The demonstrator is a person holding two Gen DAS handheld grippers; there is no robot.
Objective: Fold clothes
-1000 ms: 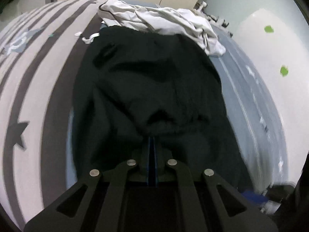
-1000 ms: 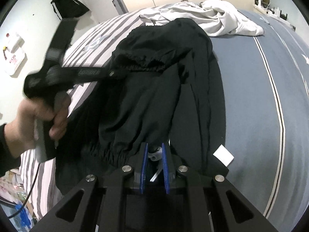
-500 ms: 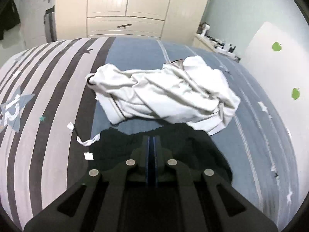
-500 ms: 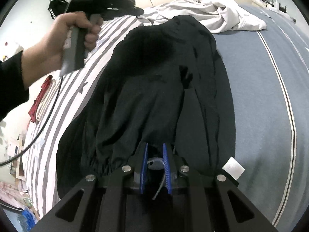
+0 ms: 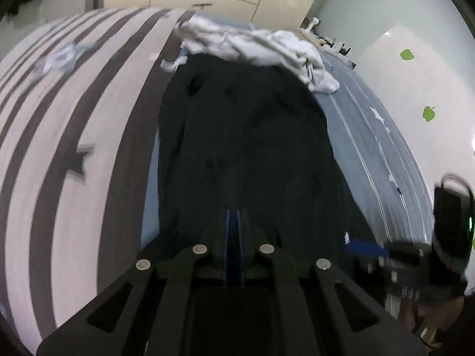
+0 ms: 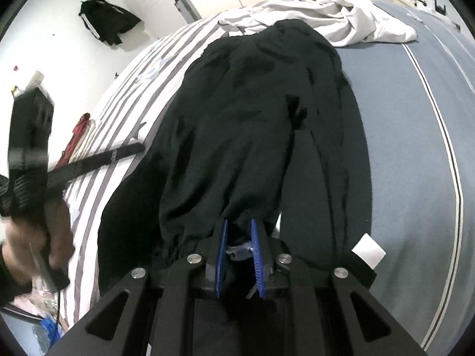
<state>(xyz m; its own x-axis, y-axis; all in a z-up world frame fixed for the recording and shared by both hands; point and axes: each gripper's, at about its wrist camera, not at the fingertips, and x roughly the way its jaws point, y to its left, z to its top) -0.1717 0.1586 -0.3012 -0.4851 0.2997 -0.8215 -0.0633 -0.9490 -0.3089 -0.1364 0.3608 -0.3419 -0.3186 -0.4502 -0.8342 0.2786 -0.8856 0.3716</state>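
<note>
Black trousers hem pinched in right hand-held gripper; left closed.

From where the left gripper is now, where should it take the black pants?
Probably the near gathered hem of the black pants, coming in low from the near edge beside the right gripper. That edge is bunched thick, and the cloth runs away toward the white garment.

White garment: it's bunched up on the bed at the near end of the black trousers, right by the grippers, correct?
Not quite. The white garment is bunched up on the bed, but at the far end of the black trousers, away from the grippers. The right wrist view shows it; the left wrist view agrees.
</note>
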